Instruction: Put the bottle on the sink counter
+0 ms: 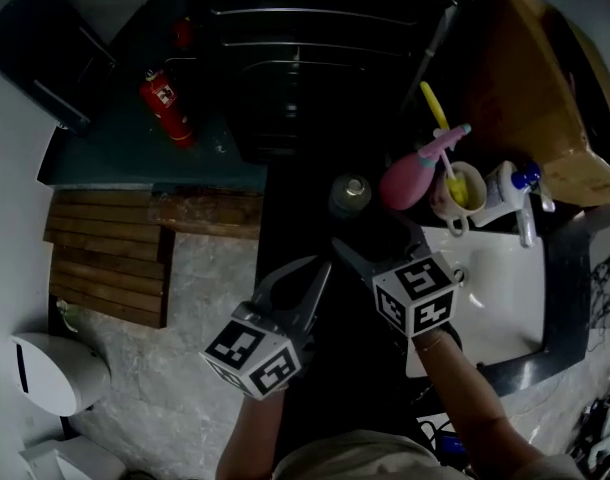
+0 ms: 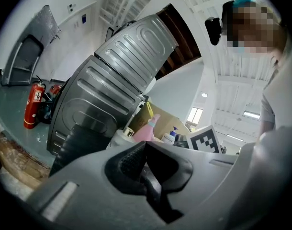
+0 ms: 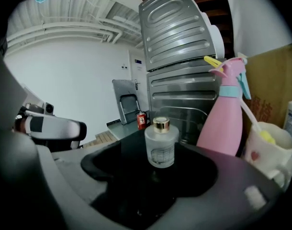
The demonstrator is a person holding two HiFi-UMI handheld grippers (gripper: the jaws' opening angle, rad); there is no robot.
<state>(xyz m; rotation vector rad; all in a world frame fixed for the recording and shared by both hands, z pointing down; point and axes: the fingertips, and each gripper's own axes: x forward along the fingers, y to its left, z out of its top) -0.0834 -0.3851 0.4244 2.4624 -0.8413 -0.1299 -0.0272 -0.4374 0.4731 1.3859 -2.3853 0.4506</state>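
Right tool (image 3: 153,176) gapes empty before the upright bottle (image 3: 161,145); left tool (image 2: 145,150) is closed. A stray jaw could topple it

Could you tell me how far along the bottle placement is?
Done, it seems: the bottle stands upright on the dark counter beside the pink sprayer. In hand: nothing; the right claw is open, clear of it. Remaining: perhaps just backing away.
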